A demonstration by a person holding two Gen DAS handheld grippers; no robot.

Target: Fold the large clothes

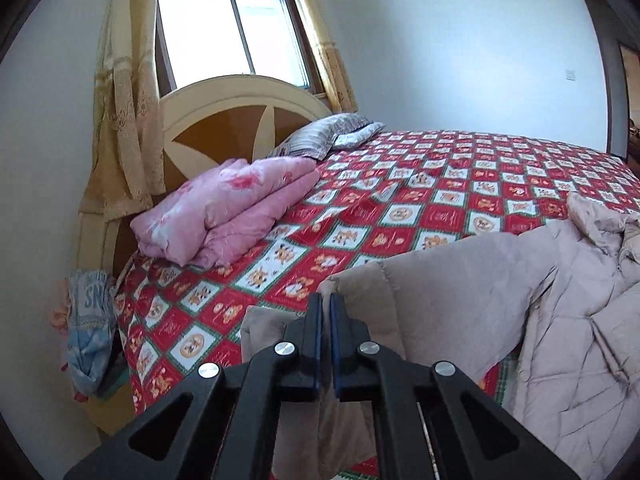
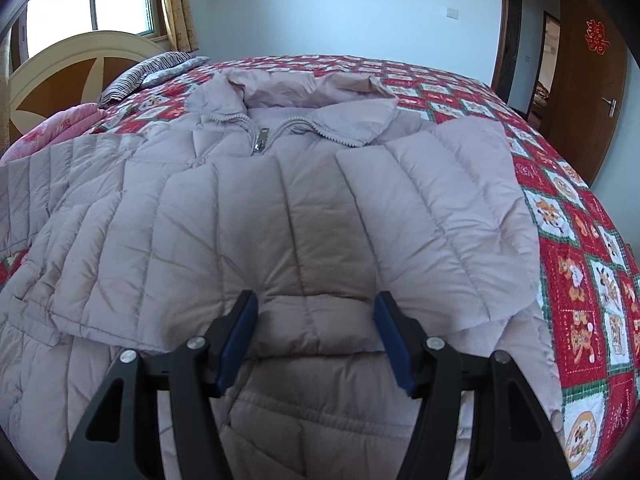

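Sleeve [image 1: 420, 300] pinched in left gripper [image 1: 329, 300]; carry it toward frame right across jacket [image 2: 320, 220]. Right gripper [image 2: 316, 312] open, pinning nothing.

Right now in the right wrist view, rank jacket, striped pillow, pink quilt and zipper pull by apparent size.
1. Jacket, fills most of the view.
2-3. Striped pillow and pink quilt: similar, and the quilt is cut off by the jacket, so unranked.
4. Zipper pull.
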